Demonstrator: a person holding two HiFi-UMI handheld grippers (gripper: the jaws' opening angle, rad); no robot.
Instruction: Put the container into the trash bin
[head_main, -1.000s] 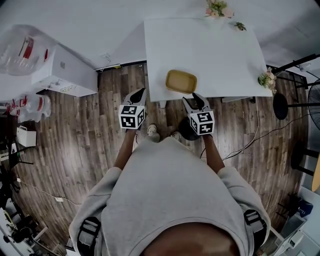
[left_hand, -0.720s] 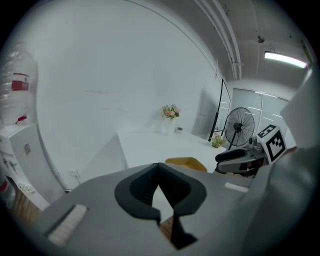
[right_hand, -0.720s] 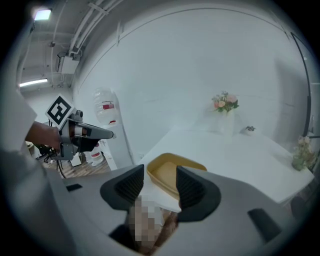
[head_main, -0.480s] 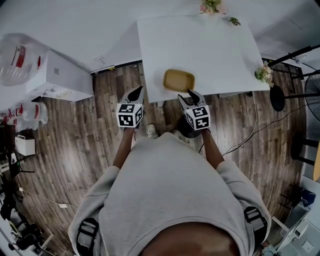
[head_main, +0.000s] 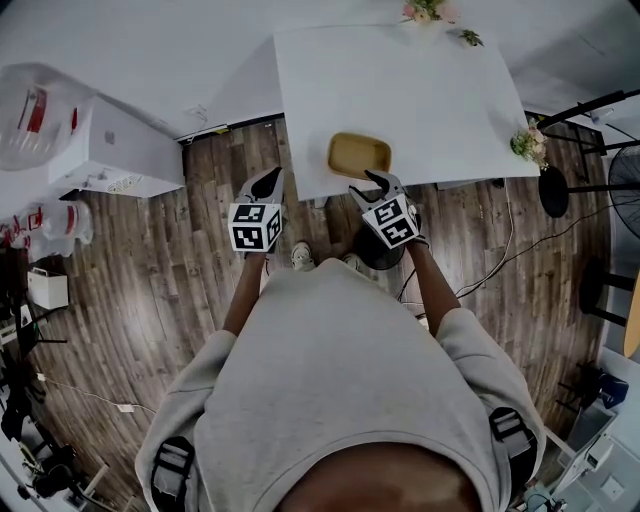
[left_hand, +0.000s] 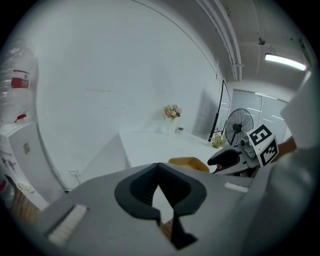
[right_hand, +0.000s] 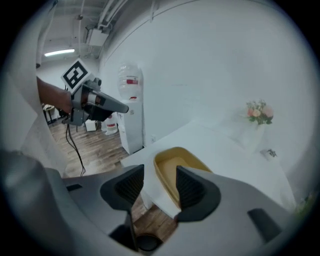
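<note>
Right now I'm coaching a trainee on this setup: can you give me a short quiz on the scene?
1. True or false: the right gripper is shut on the yellow container.
2. The container is: A) lifted in the air; B) upright near the white table's edge; C) tipped on its side.
3. Which gripper has its jaws together?
Key: 1 false, its jaws stand apart; 2 B; 3 the left gripper.

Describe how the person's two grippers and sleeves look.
Both the left gripper and right gripper have pale grey shells, black ribbed pads and a white cube printed with black square markers. The person wears a light grey sweatshirt; its sleeves leave the forearms bare.
</note>
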